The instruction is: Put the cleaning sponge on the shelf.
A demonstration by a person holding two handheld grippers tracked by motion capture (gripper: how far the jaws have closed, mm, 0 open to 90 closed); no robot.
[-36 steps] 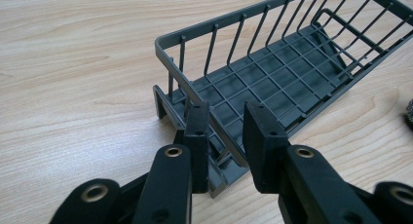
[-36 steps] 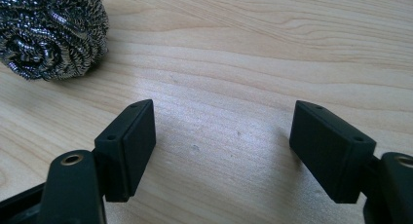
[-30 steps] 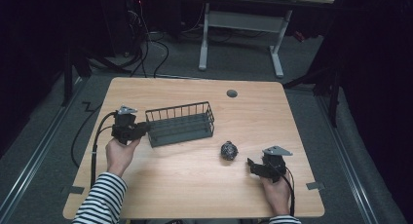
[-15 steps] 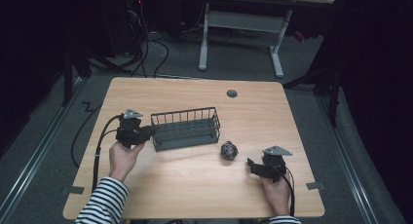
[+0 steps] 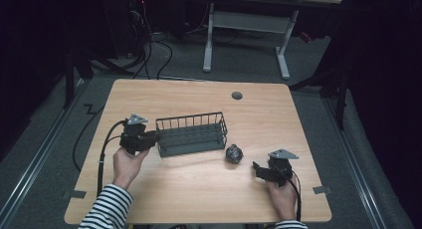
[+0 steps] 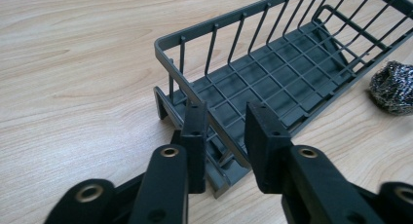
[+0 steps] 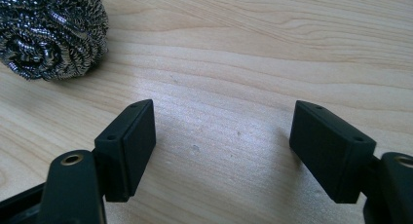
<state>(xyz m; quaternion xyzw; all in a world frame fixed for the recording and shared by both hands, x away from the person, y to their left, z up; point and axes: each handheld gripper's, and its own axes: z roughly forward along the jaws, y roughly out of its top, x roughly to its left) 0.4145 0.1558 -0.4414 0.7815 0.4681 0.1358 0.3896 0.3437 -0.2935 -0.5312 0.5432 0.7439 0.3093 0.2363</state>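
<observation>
A dark grey wire basket [image 5: 189, 120] stands empty on the wooden table [image 5: 199, 194], left of centre. My left gripper [image 5: 154, 137] is at its left end. In the left gripper view the jaws [image 6: 224, 121] straddle the basket's [image 6: 272, 78] end wall, one pad outside and one inside. They are shut on it and have just been easing open a little. A steel wool scourer [image 5: 233, 153] lies just off the basket's right end. My right gripper [image 5: 256, 169] rests open on the table right of it. In the right gripper view its wide jaws [image 7: 221, 131] are empty and the scourer [image 7: 51, 29] lies ahead at upper left.
A round cable hole [image 5: 237, 95] sits near the table's far edge. A grey desk frame [image 5: 246, 25] and cables stand on the floor beyond the table. The left gripper's cable [image 5: 102, 154] trails off the left side. Bare wood lies along the near edge.
The basket and my left gripper have shifted slightly to the right and nearer, which brings the basket's right end closer to the scourer. The right gripper has stayed where it was.
</observation>
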